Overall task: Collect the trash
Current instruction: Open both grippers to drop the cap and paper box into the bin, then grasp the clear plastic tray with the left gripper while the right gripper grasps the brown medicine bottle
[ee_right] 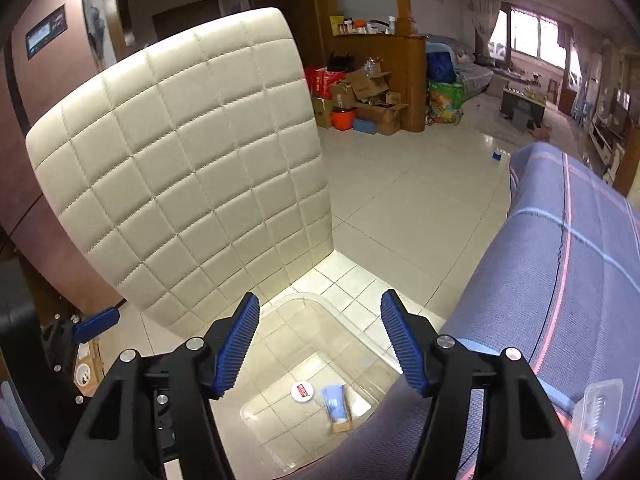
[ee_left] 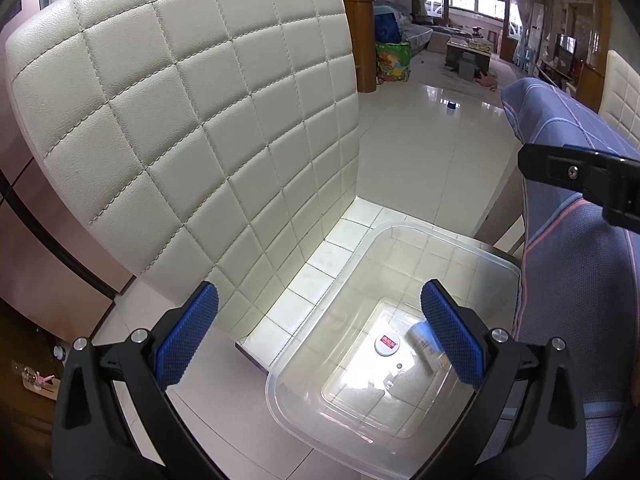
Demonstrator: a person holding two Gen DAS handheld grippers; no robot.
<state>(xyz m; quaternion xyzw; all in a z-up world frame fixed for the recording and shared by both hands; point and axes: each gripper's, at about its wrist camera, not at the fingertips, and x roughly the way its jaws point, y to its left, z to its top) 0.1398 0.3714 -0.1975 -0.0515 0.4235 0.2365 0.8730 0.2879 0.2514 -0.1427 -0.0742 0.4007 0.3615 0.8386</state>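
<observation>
A clear plastic bin (ee_left: 288, 364) stands on the white quilted chair seat. Inside it lie a round white lid with a red label (ee_left: 387, 345) and a light blue tube (ee_left: 425, 342). My left gripper (ee_left: 320, 340) is open and empty above the bin's left side. In the right wrist view the bin (ee_right: 360, 336), the lid (ee_right: 302, 392) and the tube (ee_right: 335, 403) show below my right gripper (ee_right: 320, 346), which is open and empty above the bin. A clear plastic package (ee_right: 600, 412) lies on the blue cloth at the right.
The chair's quilted backrest (ee_left: 180, 132) rises at the left of the bin. A table under a blue checked cloth (ee_right: 560, 280) borders the bin on the right. Glossy tiled floor (ee_left: 432, 136) lies beyond. Boxes and bags (ee_right: 368, 100) stand against a wooden partition.
</observation>
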